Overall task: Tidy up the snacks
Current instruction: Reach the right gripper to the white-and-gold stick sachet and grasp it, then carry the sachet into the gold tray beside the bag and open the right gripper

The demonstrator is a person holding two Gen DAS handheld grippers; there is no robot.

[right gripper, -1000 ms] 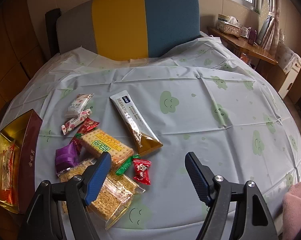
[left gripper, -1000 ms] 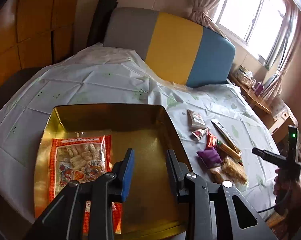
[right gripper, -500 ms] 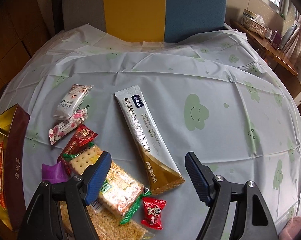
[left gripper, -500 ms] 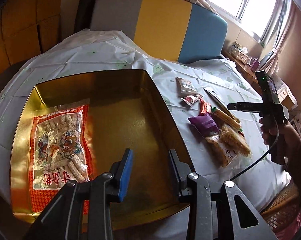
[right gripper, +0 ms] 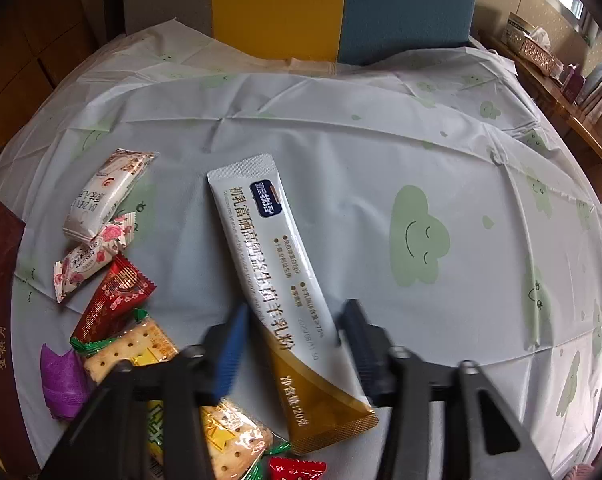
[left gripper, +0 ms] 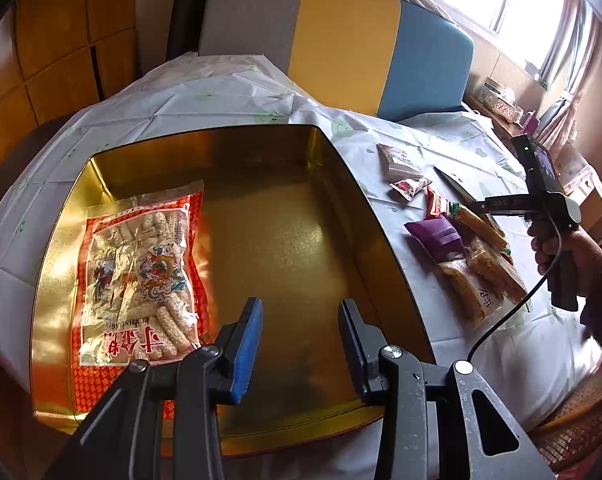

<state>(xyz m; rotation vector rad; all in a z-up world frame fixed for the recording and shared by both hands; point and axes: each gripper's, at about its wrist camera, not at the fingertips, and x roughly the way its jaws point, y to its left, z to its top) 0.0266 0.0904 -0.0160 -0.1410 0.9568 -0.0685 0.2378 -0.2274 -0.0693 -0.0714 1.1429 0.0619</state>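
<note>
Compared with half a second ago, the right gripper has come lower and closer to the table, and its jaws are now narrower; they stand on both sides of the long white sachet, with the blue pad at the left edge and the dark pad at the right edge. The fingers are blurred, so I cannot tell if they already touch the sachet or only stand around it. The sachet lies flat on the tablecloth, with its gold end toward 5 o'clock and its white end toward 11 o'clock.

At 9 o'clock from the sachet there are small snacks: a white packet, a pink flower candy, a dark red candy, a purple wrapper and a cracker pack. At the bottom edge, at 6 o'clock, a small red candy is partly visible.

The left gripper hangs above the gold tray, its jaws are spread and hold nothing. Inside the tray, at 9 o'clock from the gripper, lies a red bag of rice puffs. The other snacks are on the table at 2 o'clock, outside the tray, near the right hand
</note>
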